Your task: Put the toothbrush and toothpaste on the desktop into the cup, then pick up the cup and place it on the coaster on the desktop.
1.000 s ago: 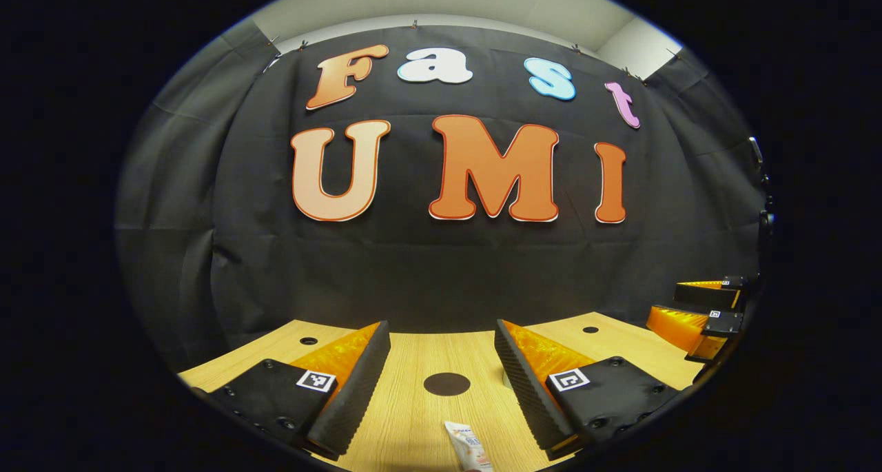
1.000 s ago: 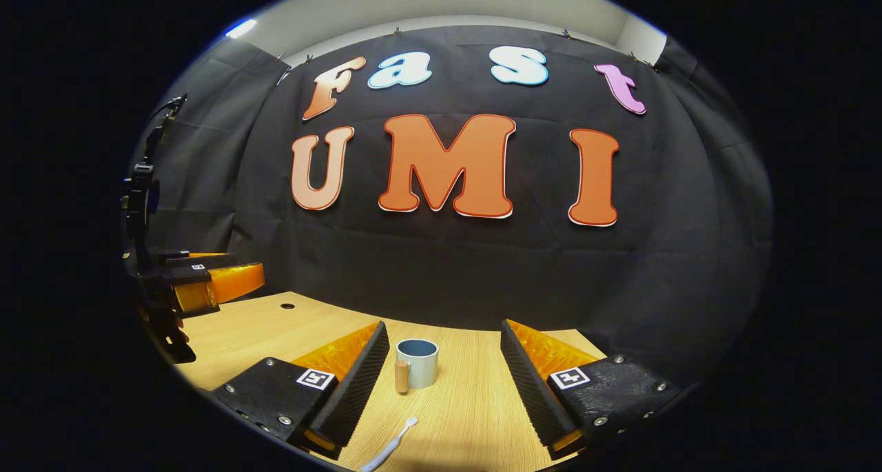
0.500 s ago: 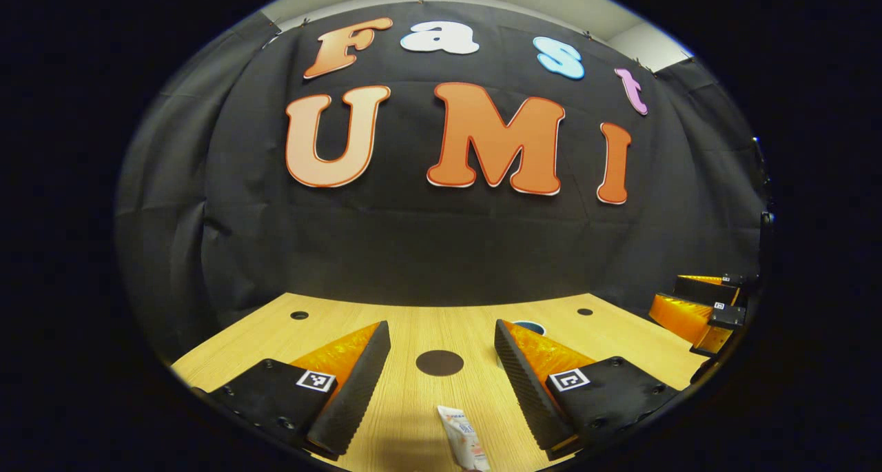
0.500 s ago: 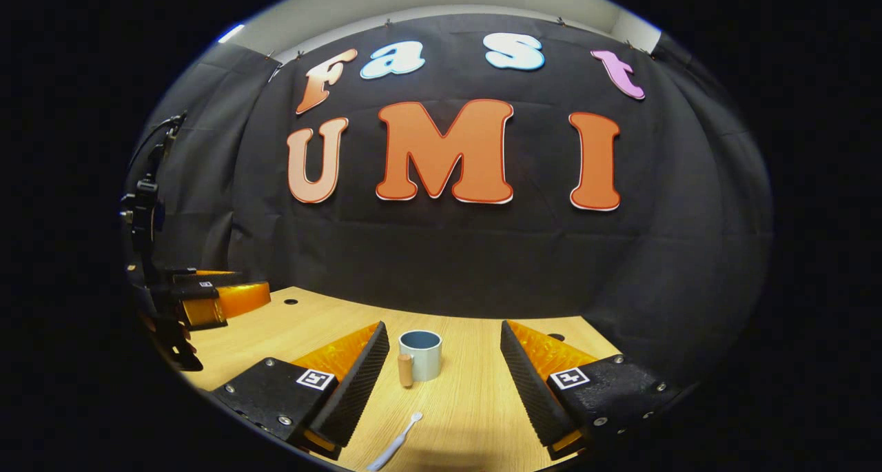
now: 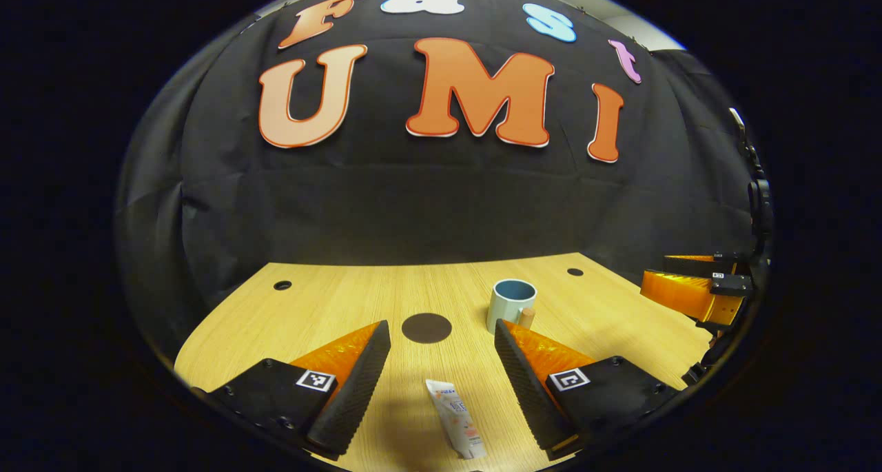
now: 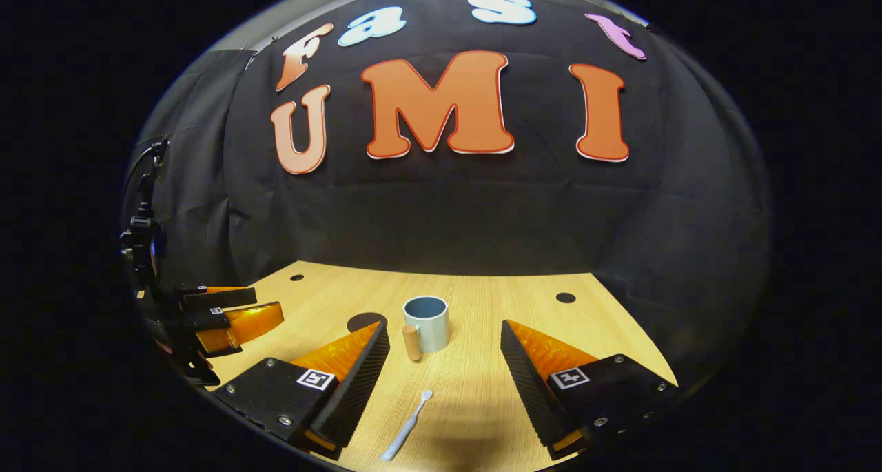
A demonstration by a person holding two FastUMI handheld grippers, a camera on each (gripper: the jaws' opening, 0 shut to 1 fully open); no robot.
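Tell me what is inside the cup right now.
The cup stands upright with its mouth open; only its blue inner wall shows, nothing sticking out. Its bottom is hidden by the rim. The toothbrush and toothpaste lie on the table.

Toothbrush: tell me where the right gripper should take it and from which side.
Grip the toothbrush at mid-handle, coming straight down from above. It lies flat on the desktop, head pointing toward the cup, roughly along the line between the open fingers of the right gripper. The fingers would likely close across its thin handle, clear of the bristles.
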